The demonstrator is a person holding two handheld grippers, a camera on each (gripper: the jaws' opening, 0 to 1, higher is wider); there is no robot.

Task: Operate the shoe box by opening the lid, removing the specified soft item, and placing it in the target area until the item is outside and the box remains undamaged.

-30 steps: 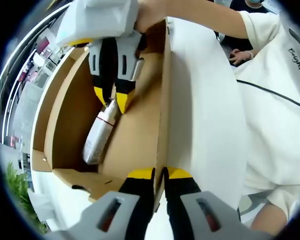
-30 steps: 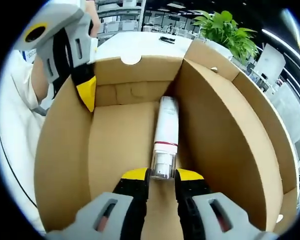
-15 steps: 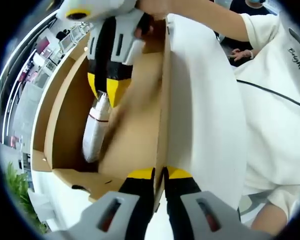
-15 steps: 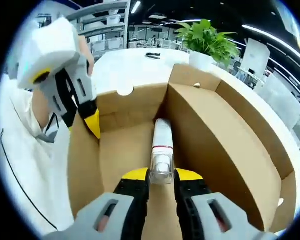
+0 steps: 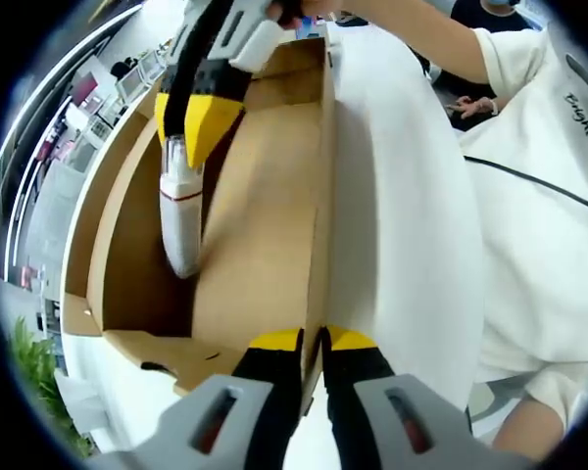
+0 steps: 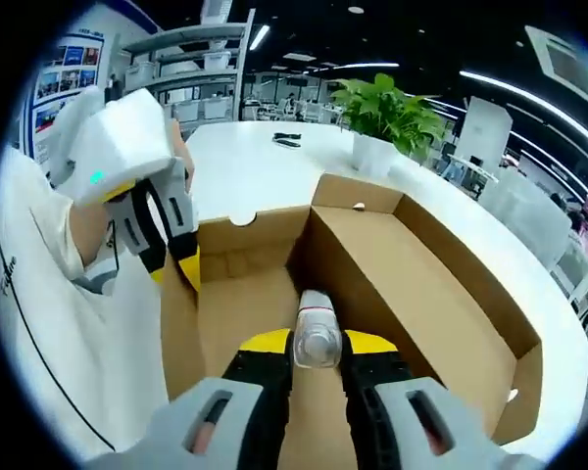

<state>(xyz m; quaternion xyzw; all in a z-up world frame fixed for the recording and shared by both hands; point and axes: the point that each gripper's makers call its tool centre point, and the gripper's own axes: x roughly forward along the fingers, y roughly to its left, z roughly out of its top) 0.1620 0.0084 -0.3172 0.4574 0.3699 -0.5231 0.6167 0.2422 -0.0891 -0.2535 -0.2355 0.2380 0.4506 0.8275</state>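
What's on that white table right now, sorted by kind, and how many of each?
Cardboard box: 1
White tube held in the right gripper: 1
Potted plant: 1
Small dark item far back, too small to identify: 1
Total: 4

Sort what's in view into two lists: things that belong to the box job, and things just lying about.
Job:
shoe box, open
white tube, clamped in the right gripper
left gripper, clamped on the box's side wall

Lying about:
potted plant
dark object on the white table
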